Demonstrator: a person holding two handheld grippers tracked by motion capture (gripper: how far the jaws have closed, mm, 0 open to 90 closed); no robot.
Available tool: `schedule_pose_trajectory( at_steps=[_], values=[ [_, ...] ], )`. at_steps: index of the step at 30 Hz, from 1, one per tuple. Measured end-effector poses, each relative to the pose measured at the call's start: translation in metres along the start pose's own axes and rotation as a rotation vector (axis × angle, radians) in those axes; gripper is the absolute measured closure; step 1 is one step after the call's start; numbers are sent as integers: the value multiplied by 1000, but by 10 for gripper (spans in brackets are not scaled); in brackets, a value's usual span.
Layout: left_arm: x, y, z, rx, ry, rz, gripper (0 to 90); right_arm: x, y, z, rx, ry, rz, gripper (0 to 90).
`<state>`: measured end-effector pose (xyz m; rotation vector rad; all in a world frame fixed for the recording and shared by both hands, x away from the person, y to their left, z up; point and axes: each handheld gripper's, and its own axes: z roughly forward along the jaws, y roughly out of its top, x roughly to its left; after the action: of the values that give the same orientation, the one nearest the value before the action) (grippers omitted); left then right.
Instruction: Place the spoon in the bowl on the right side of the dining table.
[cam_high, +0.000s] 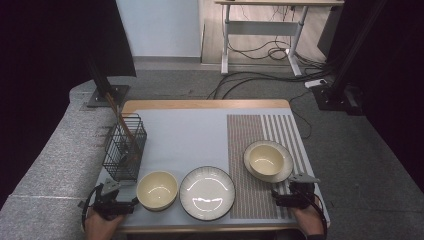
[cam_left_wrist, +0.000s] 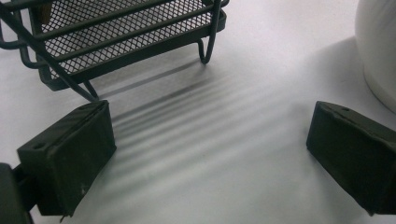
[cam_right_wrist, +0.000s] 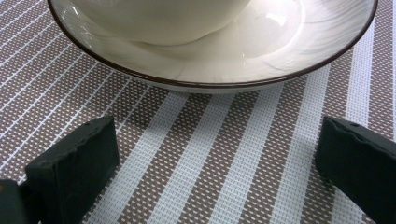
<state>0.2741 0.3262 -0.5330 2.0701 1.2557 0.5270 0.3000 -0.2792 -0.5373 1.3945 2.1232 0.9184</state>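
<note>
Right now both tools sit at the near edge of the bench with jaws spread wide and nothing between them: your left tool (cam_high: 119, 201) rests just beside the basket (cam_high: 124, 147) and the left bowl (cam_high: 157, 189), and your right tool (cam_high: 292, 195) faces the small plate (cam_high: 286, 172) that carries the right bowl (cam_high: 266, 159). That stacked pair sits on the striped mat (cam_high: 250, 150), at the right half of the bench, just ahead of your right jaws. Treat it as glazed ceramic: stiff, fairly heavy for its size, slick under the pads and likely to chip if it knocks anything. The bowl is loose on the plate, so I judge it will slide or rattle if you tilt the plate. Your best hold is probably the rim: in the right gripper view the plate's (cam_right_wrist: 219, 77) dark-edged lip overhangs the mat, leaving a gap for one jaw under and one over. For the bowl alone, pinch its wall over the rim, one jaw inside. The left bowl calls for the same grip. For room, the middle of the bench behind the large plate (cam_high: 207, 192) lies open, and so does the far part of the mat. Mind the bench edge close to your right, the large plate just left of the mat, and the wire basket with its utensils (cam_high: 125, 131) sticking up at the far left.
</note>
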Motion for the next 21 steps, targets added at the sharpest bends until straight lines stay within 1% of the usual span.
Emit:
schedule_pose_trajectory(
  at_steps=[15,17,21],
  values=[
    [0,0,0,0,0,0,10,0,3,-1,21,-3,-2,5],
    [0,0,0,-1,1,0,10,1,3,-2,22,1,-6,25],
    [0,0,0,-1,1,0,10,3,3,-5,25,11,-18,27]
  ],
)
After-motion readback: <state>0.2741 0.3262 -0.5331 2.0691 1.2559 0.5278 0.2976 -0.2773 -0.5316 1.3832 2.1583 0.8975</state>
